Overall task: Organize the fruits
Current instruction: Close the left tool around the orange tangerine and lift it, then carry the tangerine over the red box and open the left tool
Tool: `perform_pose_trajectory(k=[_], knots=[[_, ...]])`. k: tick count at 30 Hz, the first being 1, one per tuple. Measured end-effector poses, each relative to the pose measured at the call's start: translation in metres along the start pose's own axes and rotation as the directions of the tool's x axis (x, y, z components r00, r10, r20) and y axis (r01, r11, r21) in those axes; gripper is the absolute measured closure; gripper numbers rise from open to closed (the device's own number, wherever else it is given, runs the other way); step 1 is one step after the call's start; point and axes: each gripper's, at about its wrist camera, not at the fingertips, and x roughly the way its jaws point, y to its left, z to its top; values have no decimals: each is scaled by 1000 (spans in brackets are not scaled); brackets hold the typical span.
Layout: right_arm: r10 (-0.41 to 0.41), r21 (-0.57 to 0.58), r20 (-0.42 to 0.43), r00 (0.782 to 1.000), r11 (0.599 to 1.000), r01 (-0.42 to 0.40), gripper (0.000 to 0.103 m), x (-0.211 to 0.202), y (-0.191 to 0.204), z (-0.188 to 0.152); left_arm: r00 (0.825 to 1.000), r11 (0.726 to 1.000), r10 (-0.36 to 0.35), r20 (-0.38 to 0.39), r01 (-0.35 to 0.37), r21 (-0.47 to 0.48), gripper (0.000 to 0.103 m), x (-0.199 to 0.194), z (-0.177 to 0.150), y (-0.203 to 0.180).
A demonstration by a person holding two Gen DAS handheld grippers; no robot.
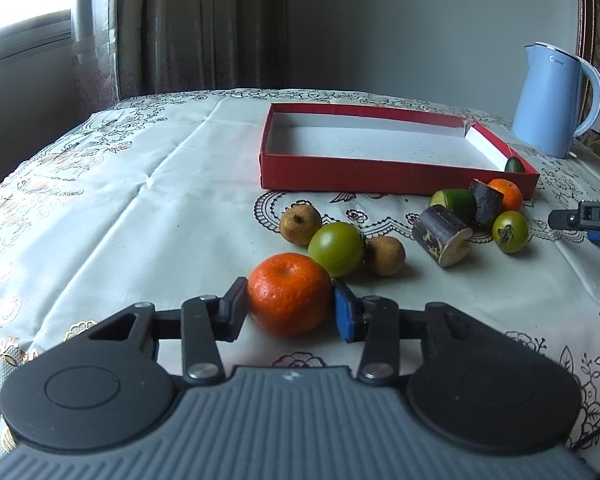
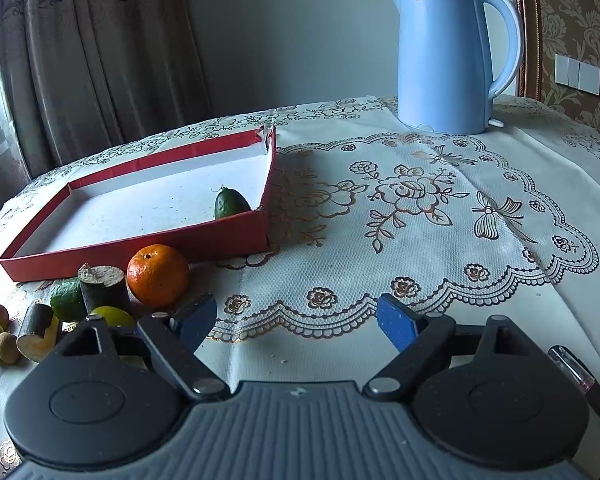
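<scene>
My left gripper [image 1: 290, 306] is shut on an orange tangerine [image 1: 289, 294] that rests on the tablecloth. Behind it lie a green tomato [image 1: 336, 249] and two brown longans [image 1: 300, 224]. To the right are sugarcane pieces [image 1: 442, 235], a green fruit [image 1: 454, 202], a second tangerine [image 1: 506, 194] and a small green tomato [image 1: 510, 231]. A red shallow box [image 1: 396, 188] holds one dark green fruit [image 2: 230, 203] in its corner. My right gripper [image 2: 296, 324] is open and empty over the cloth, right of the second tangerine [image 2: 158, 275].
A light blue electric kettle [image 2: 446, 56] stands at the back right of the table. A pen-like object [image 2: 580, 380] lies at the right edge by my right gripper. Curtains hang behind the table. The table edge curves away on the left.
</scene>
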Motion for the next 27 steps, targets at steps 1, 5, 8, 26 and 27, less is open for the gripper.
perform_pose_trajectory(k=[1, 5, 8, 26, 27], knots=[[1, 1, 0, 1000, 1000, -1, 15, 0, 0, 0, 1000, 1000, 1, 0, -1, 1, 63, 0, 0, 0], [5, 5, -2, 1000, 1000, -5, 15, 0, -1, 0, 1000, 1000, 7, 0, -7, 5, 64, 0, 0, -1], [6, 6, -3, 1000, 1000, -6, 15, 1, -1, 0, 1000, 1000, 9, -7, -9, 3, 64, -2, 2, -2], [21, 18, 2, 1000, 1000, -21, 15, 1, -3, 0, 986, 986, 150, 69, -154, 58, 64, 0, 53, -34], [23, 20, 2, 1000, 1000, -23, 15, 1, -3, 0, 986, 986, 154, 70, -159, 60, 64, 2, 56, -35]])
